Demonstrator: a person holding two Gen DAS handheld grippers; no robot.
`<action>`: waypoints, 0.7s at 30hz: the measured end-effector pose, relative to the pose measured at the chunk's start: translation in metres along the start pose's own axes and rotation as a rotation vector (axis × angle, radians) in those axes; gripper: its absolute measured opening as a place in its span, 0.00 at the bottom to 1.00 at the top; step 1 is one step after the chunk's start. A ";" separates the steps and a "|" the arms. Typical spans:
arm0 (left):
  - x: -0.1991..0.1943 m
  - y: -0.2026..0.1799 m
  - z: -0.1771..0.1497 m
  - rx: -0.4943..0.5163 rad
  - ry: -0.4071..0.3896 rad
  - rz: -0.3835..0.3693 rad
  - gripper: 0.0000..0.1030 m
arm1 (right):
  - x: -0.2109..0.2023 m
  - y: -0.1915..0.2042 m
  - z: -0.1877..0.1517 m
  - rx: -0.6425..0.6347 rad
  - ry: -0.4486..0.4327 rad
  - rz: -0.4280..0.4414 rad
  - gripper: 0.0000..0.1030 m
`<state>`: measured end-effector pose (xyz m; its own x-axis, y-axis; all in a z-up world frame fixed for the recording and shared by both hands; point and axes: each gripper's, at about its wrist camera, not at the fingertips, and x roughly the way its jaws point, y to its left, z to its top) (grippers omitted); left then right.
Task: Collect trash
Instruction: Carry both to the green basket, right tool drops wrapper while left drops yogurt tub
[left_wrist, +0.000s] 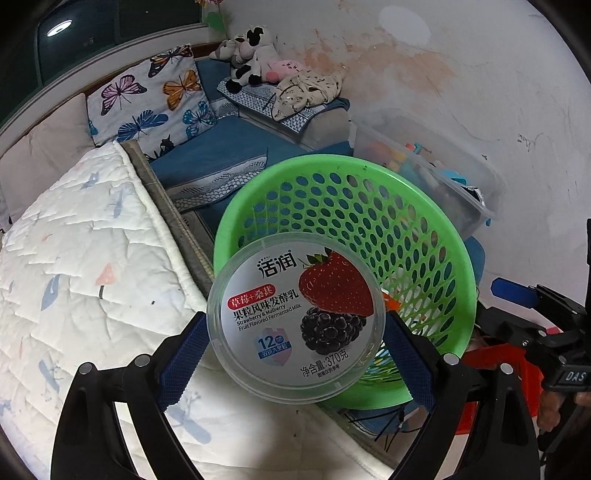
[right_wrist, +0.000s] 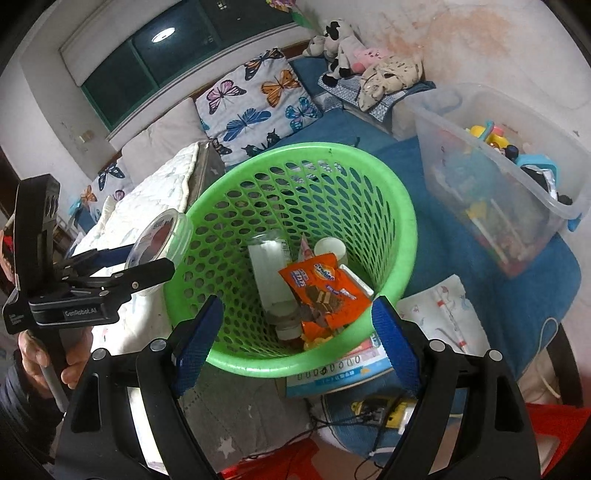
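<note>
Left gripper (left_wrist: 295, 354): clamped on the yogurt tub (left_wrist: 295, 317), held at the basket (left_wrist: 461, 280) rim's 9 o'clock.
Right gripper (right_wrist: 295, 328): jaws apart, nothing between, over the rim's 6 o'clock.
Basket: holds an orange wrapper (right_wrist: 325, 291), bottle (right_wrist: 273, 277).

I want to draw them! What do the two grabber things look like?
Both are black plastic claws with round silver rivets. The left gripper and right gripper have bumpy blue pads. One body has small white lettering on its side. A dark sleeve shows.
</note>
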<state>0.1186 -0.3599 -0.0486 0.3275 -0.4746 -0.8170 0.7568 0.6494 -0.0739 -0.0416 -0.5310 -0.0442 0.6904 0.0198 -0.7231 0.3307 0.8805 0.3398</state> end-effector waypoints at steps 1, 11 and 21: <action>0.001 -0.001 0.000 -0.001 0.002 -0.003 0.87 | -0.001 0.000 0.000 0.000 -0.002 -0.003 0.80; -0.005 0.003 -0.003 -0.023 -0.002 -0.015 0.90 | -0.010 0.002 -0.005 0.005 -0.017 -0.004 0.80; -0.037 0.016 -0.012 -0.035 -0.059 0.011 0.90 | -0.017 0.023 -0.008 -0.038 -0.034 0.001 0.80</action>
<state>0.1120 -0.3254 -0.0266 0.3688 -0.5011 -0.7829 0.7333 0.6744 -0.0862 -0.0512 -0.5070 -0.0289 0.7127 0.0048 -0.7015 0.3059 0.8977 0.3170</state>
